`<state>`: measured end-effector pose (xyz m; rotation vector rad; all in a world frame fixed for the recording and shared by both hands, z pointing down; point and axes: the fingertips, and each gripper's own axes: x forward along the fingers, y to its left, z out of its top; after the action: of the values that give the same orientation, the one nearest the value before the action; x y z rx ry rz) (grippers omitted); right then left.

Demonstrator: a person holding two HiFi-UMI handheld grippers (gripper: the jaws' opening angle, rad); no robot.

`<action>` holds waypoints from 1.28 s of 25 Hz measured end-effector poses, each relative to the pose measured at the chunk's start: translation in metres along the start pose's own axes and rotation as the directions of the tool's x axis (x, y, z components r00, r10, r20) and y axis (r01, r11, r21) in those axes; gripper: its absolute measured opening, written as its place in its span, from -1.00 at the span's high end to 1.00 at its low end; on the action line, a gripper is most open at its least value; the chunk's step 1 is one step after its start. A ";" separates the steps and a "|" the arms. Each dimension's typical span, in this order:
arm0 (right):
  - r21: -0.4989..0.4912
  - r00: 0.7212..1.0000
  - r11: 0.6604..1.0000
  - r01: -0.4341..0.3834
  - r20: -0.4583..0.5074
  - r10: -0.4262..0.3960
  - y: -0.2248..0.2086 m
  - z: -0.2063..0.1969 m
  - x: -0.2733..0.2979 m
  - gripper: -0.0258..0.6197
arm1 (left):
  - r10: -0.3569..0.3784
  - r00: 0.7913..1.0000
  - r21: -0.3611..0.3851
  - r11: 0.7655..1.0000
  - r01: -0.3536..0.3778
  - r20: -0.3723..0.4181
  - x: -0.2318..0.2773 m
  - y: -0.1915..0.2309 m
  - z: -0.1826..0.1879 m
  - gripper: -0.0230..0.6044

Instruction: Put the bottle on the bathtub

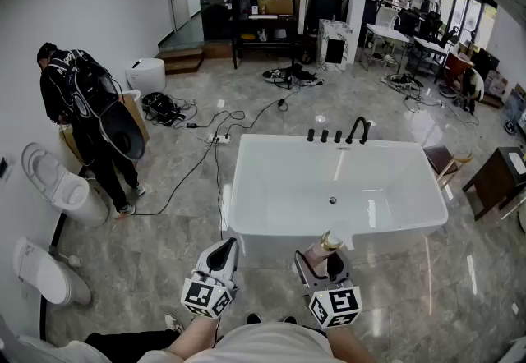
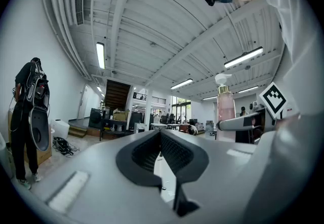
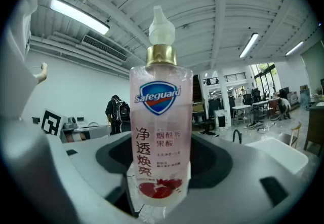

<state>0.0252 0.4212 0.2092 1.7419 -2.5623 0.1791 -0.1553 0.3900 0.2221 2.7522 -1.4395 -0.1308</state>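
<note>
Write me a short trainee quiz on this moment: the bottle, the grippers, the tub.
1. True or false: the bottle already stands on the bathtub.
2. Which gripper holds the bottle? A left gripper; B right gripper; C neither.
3. Fill in: seen from the person, the black faucet stands on the bathtub's ____ edge.
Key: 1 false, it is clamped upright in the jaws, short of the rim. 2 B. 3 far.
</note>
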 end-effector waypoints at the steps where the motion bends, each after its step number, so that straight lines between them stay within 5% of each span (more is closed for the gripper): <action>1: -0.006 1.000 1.000 -0.001 0.002 0.001 -0.002 -0.001 -0.001 -0.04 | 0.002 1.000 0.002 1.000 -0.002 -0.001 0.000 -0.002 -0.002 0.90; 21: 0.030 1.000 1.000 0.007 0.010 -0.008 -0.023 0.000 -0.011 -0.04 | 0.019 1.000 0.021 1.000 -0.019 -0.017 0.007 -0.015 -0.002 0.90; 32: 0.038 1.000 0.999 -0.019 0.009 0.019 -0.076 -0.005 -0.027 -0.04 | 0.055 0.998 0.023 0.998 -0.055 -0.020 0.038 -0.051 -0.009 0.90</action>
<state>0.1059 0.4187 0.2177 1.7346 -2.5993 0.2224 -0.0907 0.3877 0.2254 2.7203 -1.5199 -0.0850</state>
